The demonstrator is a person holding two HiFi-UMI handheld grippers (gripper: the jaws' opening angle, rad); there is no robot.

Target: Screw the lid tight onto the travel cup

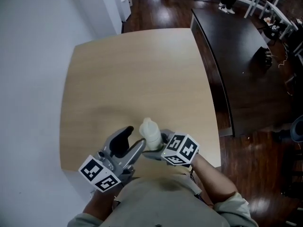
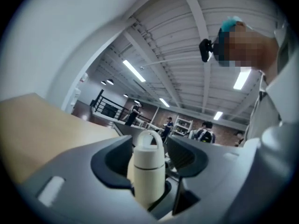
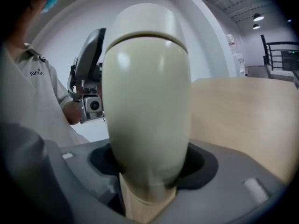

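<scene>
Obs: right claw [image 3: 148, 171] clamps the cream travel cup [image 1: 151, 134] by its body, raised over the worktop [image 1: 137, 74]; left claw [image 2: 150, 159] gapes, looped lid [image 2: 149, 154] just ahead, untouched; best to close squarely on lid, then twist coaxially.

You are working over a light wooden table [image 1: 137, 70] with rounded corners. It stands on a dark wood floor [image 1: 255, 174], with its left side along a white wall [image 1: 33, 79]. A dark table [image 1: 236, 56] runs just beside its right edge. Your cup [image 1: 150, 134] is held up over the near edge, not resting on the wood.
</scene>
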